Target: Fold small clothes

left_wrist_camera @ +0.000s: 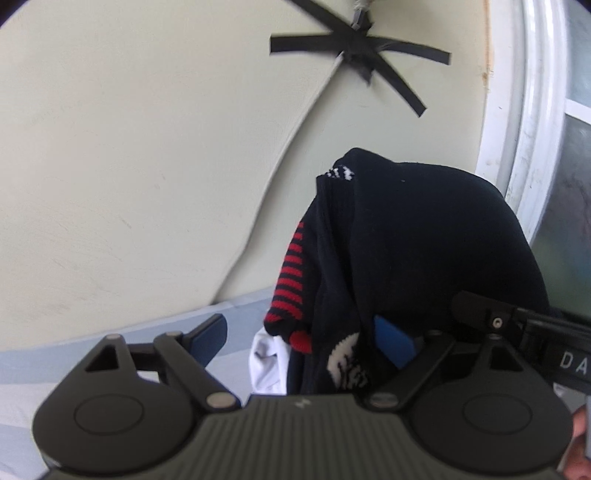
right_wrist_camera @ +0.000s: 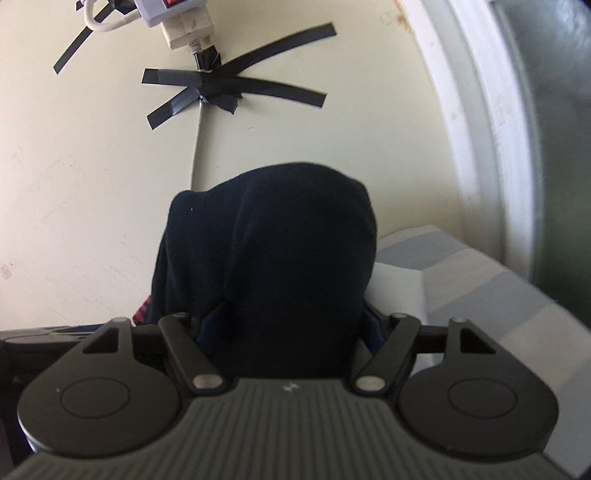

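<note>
A dark navy garment [left_wrist_camera: 413,240] is heaped close to the wall, with a red-and-navy striped cuff [left_wrist_camera: 290,280] hanging on its left side and a white cloth [left_wrist_camera: 267,365] under it. My left gripper [left_wrist_camera: 301,339] is open; its right pad [left_wrist_camera: 393,343] lies against the heap and its left pad [left_wrist_camera: 210,336] stands apart from it. In the right wrist view the navy garment [right_wrist_camera: 273,251] fills the space between the wide jaws of my right gripper [right_wrist_camera: 290,328] and covers most of both fingers. The right gripper's body [left_wrist_camera: 517,325] enters the left wrist view from the right.
The heap rests on a pale blue and grey striped sheet [right_wrist_camera: 491,295]. A cream wall [left_wrist_camera: 129,166] rises just behind, with black tape [right_wrist_camera: 229,88] holding a cable and a white power strip [right_wrist_camera: 173,14]. A white window frame [left_wrist_camera: 517,129] stands at the right.
</note>
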The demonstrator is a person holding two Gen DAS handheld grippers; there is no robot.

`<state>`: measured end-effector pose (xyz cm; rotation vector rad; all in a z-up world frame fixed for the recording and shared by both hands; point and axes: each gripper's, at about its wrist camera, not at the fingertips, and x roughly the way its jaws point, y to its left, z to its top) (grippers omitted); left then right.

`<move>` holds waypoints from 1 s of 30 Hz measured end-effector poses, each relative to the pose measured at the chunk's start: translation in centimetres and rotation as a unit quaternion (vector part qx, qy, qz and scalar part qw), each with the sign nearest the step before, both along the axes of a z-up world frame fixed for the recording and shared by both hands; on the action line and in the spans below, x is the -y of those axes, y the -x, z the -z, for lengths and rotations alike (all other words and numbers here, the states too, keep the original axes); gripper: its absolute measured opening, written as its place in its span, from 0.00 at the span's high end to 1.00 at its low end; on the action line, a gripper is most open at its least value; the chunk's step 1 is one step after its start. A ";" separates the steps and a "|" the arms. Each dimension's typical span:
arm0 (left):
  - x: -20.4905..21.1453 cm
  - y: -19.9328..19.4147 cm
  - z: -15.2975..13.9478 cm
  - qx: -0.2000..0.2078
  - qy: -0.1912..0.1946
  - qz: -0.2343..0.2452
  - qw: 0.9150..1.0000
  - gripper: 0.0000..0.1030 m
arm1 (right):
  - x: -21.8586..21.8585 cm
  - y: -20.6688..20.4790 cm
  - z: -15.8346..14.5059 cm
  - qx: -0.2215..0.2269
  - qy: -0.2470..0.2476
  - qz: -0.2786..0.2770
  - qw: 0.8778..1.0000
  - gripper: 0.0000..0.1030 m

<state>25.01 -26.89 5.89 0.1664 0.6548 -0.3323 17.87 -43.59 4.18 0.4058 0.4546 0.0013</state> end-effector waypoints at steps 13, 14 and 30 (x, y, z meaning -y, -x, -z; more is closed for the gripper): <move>-3.5 8.6 -0.8 0.005 -0.033 -0.005 0.999 0.13 | -3.2 11.4 -0.9 0.022 0.009 0.033 0.999 0.24; -4.0 9.4 -0.5 0.002 -0.033 -0.005 0.999 0.12 | -3.5 12.3 -0.7 0.022 0.004 0.034 0.999 0.24; -13.0 20.2 4.6 -0.011 -0.002 -0.044 0.999 0.04 | -7.7 22.8 3.3 0.001 -0.029 0.075 0.997 0.20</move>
